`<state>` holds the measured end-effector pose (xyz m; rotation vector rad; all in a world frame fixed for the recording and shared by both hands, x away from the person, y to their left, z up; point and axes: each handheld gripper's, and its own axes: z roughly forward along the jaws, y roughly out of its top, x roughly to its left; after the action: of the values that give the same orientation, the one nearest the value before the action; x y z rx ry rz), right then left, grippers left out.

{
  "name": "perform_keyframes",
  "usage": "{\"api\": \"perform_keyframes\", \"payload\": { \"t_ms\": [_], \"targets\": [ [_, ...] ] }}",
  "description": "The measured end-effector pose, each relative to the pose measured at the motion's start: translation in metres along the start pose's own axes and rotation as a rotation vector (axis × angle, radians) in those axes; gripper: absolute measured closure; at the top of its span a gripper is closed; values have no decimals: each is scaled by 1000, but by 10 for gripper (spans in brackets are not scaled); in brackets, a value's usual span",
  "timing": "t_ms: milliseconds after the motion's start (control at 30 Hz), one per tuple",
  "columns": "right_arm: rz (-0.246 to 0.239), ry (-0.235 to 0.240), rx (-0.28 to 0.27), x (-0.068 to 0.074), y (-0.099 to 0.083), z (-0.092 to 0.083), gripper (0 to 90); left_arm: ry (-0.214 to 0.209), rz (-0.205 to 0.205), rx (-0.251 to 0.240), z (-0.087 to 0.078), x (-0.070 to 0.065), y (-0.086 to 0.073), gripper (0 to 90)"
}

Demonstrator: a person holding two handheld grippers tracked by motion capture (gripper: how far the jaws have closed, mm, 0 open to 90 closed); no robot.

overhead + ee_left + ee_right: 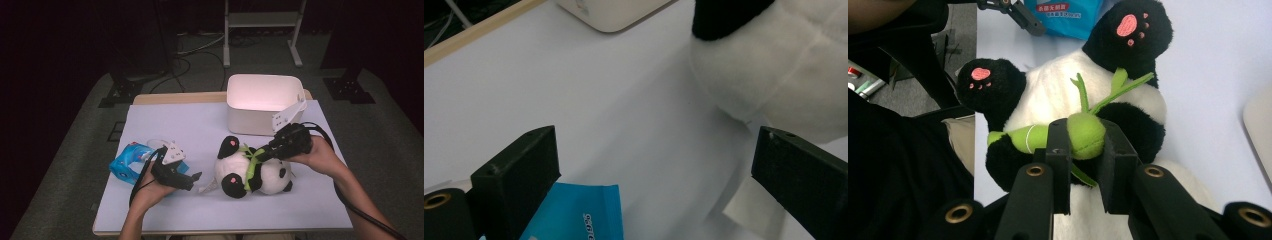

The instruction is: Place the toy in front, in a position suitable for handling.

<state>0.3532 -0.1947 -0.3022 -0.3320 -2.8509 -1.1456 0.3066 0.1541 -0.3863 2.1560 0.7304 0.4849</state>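
The right tongs [1083, 150] pinch the panda [252, 167] by its green stalk [1075, 135], just in front of the bin [262, 102]; lift slowly, left tongs [192, 180] wide open, empty.

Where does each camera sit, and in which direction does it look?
High view: above the person's side, looking forward and down on the table; both forearms show.
Left gripper view: on the left tongs, open over the table, facing the panda.
Right gripper view: on the right tongs, shut on the panda's green bamboo.
All share the panda.
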Motion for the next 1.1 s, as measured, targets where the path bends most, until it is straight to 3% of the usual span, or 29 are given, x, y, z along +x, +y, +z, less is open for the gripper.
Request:
{"api": "perform_keyframes", "payload": {
  "t_ms": [400,633,833,933,1100],
  "targets": [
    [31,45,-14,-7,3,36,750,-4,-3,6,2,-1,-1,41],
    [63,29,-35,-11,-9,31,641,-6,-1,14,3,0,-2,41],
    [90,2,-46,-18,-30,21,561,-25,14,23,6,-1,-2,42],
    [88,-2,-53,-19,-39,19,545,-31,10,27,7,-2,-2,42],
    [66,-27,-79,-20,-50,13,527,-57,41,38,8,-5,0,42]
  ]
}}
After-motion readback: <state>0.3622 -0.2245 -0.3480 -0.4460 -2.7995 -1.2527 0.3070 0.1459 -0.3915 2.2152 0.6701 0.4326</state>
